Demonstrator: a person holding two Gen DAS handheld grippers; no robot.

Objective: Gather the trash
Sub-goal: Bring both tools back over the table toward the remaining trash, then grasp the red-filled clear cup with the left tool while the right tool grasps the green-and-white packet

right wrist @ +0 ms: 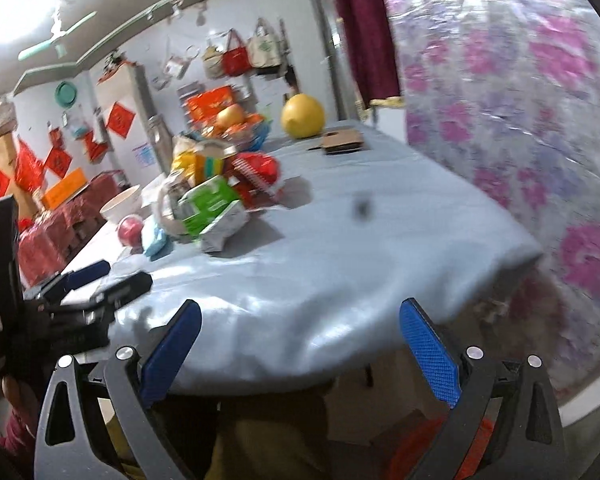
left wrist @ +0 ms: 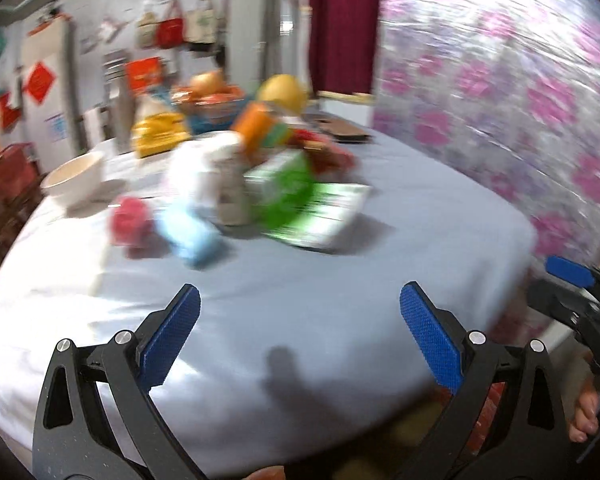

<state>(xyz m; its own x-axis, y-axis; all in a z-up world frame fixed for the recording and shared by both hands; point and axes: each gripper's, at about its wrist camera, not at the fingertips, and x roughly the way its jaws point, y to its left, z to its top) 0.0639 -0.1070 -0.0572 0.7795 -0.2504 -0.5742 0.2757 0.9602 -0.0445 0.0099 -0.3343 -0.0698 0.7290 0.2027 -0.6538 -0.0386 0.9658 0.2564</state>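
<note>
1. The left tool (left wrist: 300, 312) has its blue pads spread wide with nothing between them; it sits over the near edge of the worktop (left wrist: 340, 280), which is covered in a pale blue cloth.
2. The right tool (right wrist: 300, 320) is likewise spread and empty, held at the worktop's near corner, with the floor visible below its pads.
3. The trash lies heaped near the middle of the worktop, well apart from both tools: a green carton (right wrist: 210, 200) leans on a crumpled white-and-green packet (right wrist: 224, 228), with a red wrapper (right wrist: 260, 170) just behind them.
4. In the left wrist view the heap is blurred; a green packet (left wrist: 288, 188) and a flat green-and-white sheet (left wrist: 332, 212) can be made out, with a light blue packet (left wrist: 188, 236) at the heap's left.
5. A red round item (right wrist: 130, 229) lies left of the heap, beside a white bowl (right wrist: 120, 202).
6. A large yellow fruit (right wrist: 302, 116) and a basket of fruit (right wrist: 240, 128) stand at the far side, near a flat brown cardboard piece (right wrist: 342, 141).
7. A flowered curtain (right wrist: 520, 120) hangs on the right.
</note>
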